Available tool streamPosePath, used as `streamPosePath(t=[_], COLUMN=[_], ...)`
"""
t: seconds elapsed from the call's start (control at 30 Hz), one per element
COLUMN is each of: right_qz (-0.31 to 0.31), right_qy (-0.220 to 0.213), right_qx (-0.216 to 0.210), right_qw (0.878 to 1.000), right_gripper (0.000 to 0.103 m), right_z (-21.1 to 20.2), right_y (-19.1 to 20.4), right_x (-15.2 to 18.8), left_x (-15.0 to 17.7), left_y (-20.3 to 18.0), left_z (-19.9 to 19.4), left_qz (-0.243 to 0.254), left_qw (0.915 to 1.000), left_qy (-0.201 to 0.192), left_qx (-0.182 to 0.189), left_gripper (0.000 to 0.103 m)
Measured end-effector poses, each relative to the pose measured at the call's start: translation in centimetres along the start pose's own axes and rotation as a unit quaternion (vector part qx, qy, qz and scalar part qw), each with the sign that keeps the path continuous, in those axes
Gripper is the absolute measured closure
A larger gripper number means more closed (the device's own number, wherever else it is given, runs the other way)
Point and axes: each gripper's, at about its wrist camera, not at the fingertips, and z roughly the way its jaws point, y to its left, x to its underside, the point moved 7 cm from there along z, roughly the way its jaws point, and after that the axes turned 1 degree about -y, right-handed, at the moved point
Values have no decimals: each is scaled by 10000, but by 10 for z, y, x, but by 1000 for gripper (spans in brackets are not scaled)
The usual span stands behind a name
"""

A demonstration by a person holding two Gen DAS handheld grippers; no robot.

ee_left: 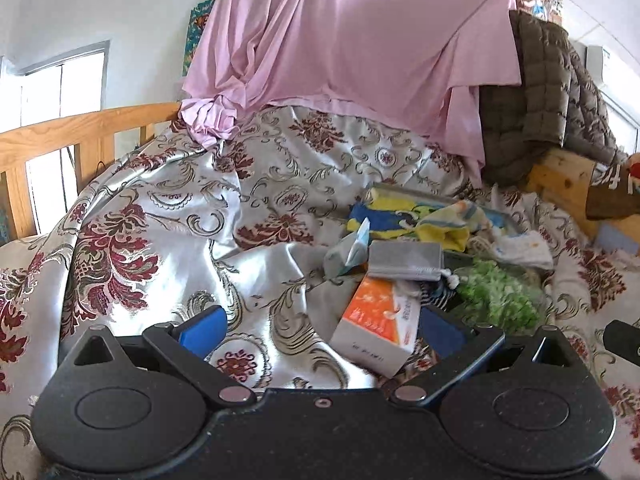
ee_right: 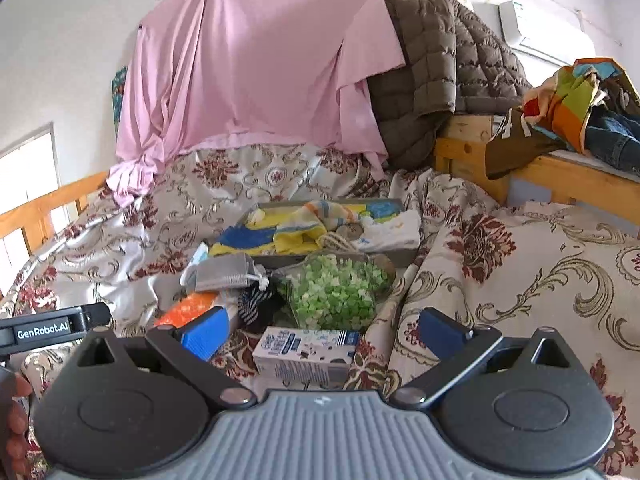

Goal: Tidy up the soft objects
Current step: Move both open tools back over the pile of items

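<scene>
A pile of small items lies on a floral bedspread (ee_left: 168,208). A grey tray (ee_right: 396,254) holds yellow-and-blue cloths (ee_right: 280,232) and a white cloth (ee_right: 394,228). In front of it lie a grey drawstring pouch (ee_right: 224,272), a fluffy green bag (ee_right: 336,292), a striped dark item (ee_right: 252,304), an orange box (ee_left: 378,320) and a white-and-blue carton (ee_right: 306,350). My left gripper (ee_left: 324,330) stands open, the orange box between its blue pads. My right gripper (ee_right: 324,332) is open just above the carton. Both hold nothing.
A pink sheet (ee_left: 352,40) hangs behind the bed. A brown quilted jacket (ee_right: 436,68) drapes over a wooden bunk frame (ee_right: 560,176) at right, with colourful clothes (ee_right: 580,104) on top. A wooden rail (ee_left: 80,132) bounds the left side. A tissue pack (ee_left: 346,252) lies beside the pouch.
</scene>
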Motion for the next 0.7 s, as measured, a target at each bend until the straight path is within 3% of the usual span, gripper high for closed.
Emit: streamPosePath(t=[0.33, 0.7], right_qz=[-516, -718], right_qy=[848, 1061], right_qx=[-364, -554], right_qw=[9944, 9902], right_gripper=[0, 0], right_z=[28, 36], right_y=[29, 42], right_x=[25, 32], left_x=[8, 18], left_y=[7, -1], left_z=[20, 32], left_qz=[261, 586], left_qw=[9994, 9972], left_qy=[244, 421], left_qx=[44, 170], left_gripper=[1, 1])
